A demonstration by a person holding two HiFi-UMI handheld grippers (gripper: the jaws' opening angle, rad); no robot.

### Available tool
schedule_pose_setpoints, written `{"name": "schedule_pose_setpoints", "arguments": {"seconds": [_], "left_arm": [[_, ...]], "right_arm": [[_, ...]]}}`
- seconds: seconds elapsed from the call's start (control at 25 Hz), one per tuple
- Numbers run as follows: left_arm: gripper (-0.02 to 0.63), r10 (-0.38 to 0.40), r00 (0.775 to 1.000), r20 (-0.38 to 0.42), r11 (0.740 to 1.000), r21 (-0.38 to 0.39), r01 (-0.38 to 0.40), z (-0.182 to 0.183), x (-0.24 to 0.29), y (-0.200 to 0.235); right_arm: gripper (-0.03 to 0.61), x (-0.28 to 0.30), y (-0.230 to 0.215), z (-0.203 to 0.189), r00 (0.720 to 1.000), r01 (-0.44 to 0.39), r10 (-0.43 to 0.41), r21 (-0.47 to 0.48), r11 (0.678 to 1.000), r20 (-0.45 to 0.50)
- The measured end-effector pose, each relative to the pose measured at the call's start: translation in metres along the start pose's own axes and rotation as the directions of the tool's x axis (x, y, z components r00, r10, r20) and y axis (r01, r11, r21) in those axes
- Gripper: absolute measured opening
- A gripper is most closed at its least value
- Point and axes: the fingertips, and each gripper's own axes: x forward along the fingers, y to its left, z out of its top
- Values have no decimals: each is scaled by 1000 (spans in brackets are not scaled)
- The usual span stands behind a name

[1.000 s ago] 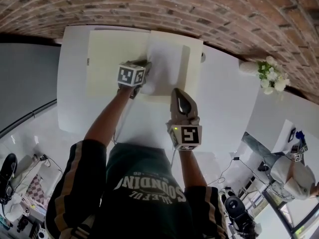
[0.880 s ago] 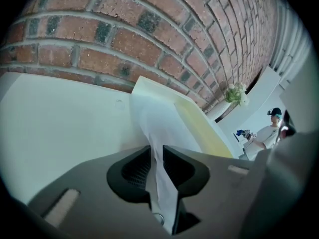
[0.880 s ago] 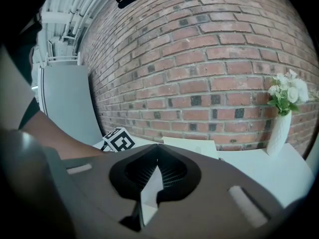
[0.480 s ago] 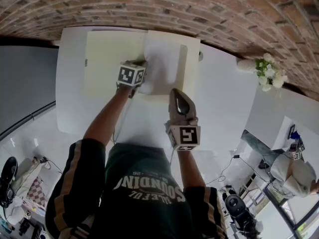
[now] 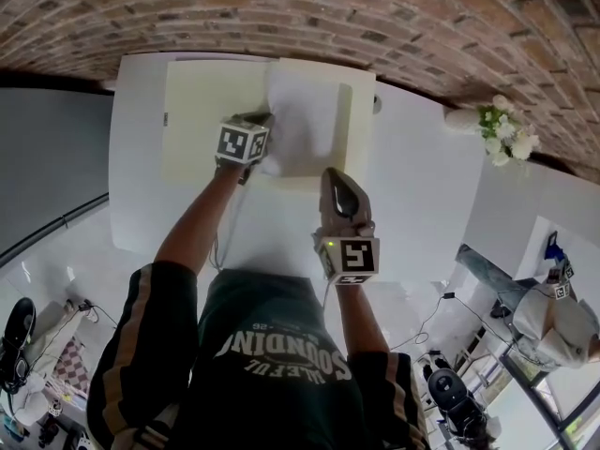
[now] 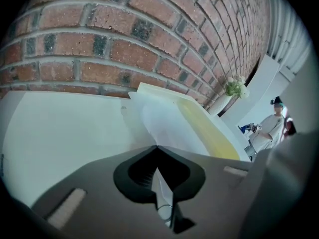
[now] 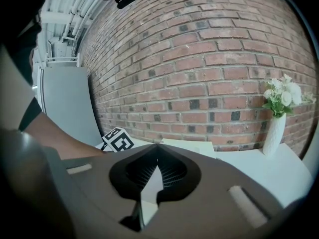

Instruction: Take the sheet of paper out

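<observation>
**Ana:** Since the sheet of paper (image 5: 302, 125) has to come out, is that why the left gripper (image 6: 157, 147) bites its corner?

**Ben:** Yes. Its two fingers are squeezed together on the sheet's near left corner, and the paper curls up from them. The rest of the sheet lies on the right half of the open cream folder (image 5: 211, 120), which is on the white table (image 5: 412, 186).

**Ana:** Why the corner and not the middle?

**Ben:** I think a flat sheet is hard to pinch in the middle. At a corner the fingers can get on both sides of it.

**Ana:** And the right gripper (image 5: 337, 178)?

**Ben:** Its fingers are together too, with nothing in them. It sits at the near edge of the folder. My guess is that it is there to keep the folder still, but I can't tell if it touches it.

**Ana:** So where is the paper from the fingers?

**Ben:** The corner is right between the left fingers. The rest reaches away toward the brick wall (image 5: 394, 17). It is close to the right fingers but not in them.
</observation>
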Motion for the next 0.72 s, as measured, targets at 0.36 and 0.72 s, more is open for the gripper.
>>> {"name": "schedule_pose_setpoints", "arguments": {"seconds": [0.36,0.72], "left_arm": [[11,25,999,27,1000,8,-26,6,-20,14],[11,55,997,46,998,36,-57,8,-47,26]], "right_arm": [[0,-5,9,0,1000,-9,9,-10,1000,-1],[0,-6,25,7,999,-30,31,-26,999,18]]}}
